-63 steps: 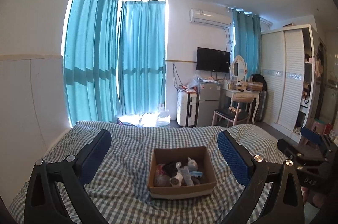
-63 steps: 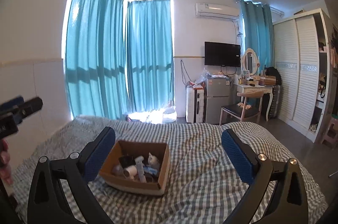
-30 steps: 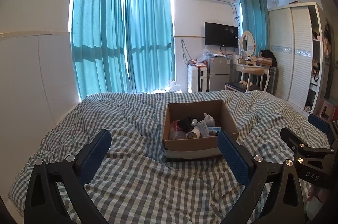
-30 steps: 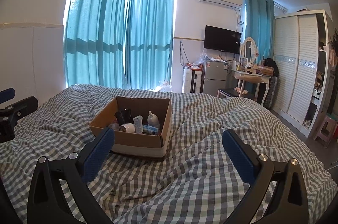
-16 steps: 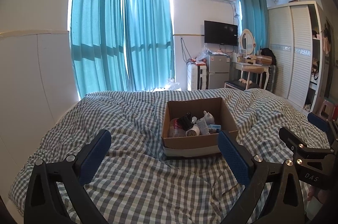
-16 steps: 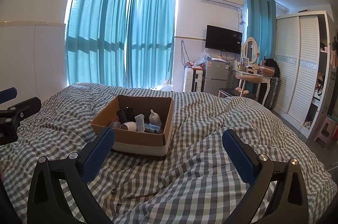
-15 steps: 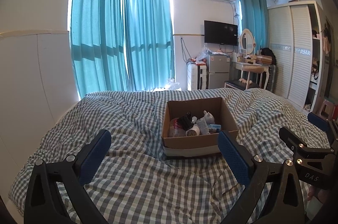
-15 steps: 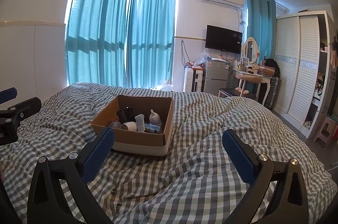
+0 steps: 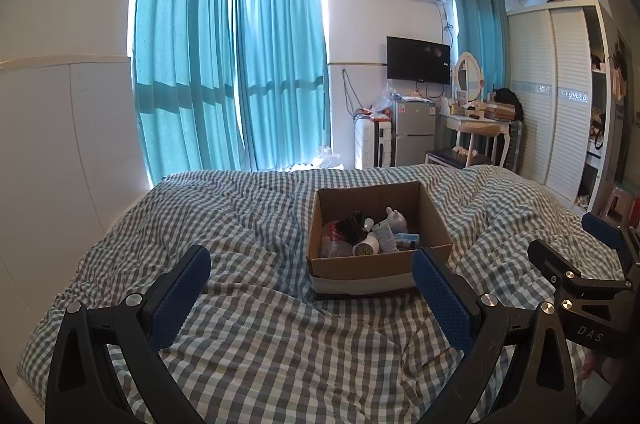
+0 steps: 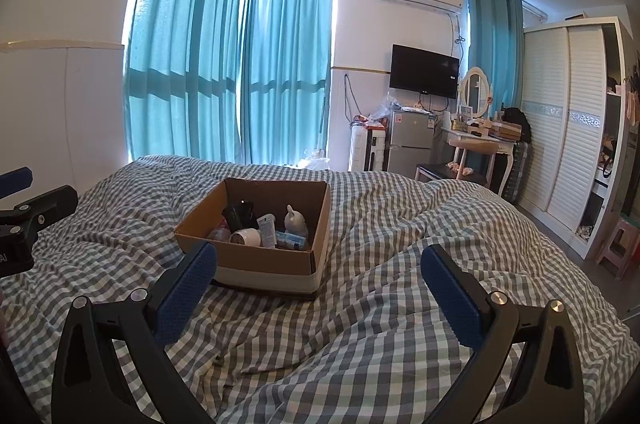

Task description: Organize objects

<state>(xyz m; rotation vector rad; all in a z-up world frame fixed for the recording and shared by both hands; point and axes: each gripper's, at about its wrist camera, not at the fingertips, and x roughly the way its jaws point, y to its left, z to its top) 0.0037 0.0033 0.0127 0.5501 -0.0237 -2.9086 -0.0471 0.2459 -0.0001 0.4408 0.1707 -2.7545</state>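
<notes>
I see a bedroom with blue curtains (image 9: 232, 71) and a bed (image 9: 256, 336) under a checked cover. A box (image 9: 376, 270) sits on the bed, a bit ahead of both grippers. Small bottles and tubes are piled in the box, but they overlap and I cannot tell each one. My left gripper (image 9: 310, 288) is wide apart and holds nothing. My right gripper (image 10: 318, 290) is wide apart and bare too. The gripper bodies are cut off at the bottom edge.
</notes>
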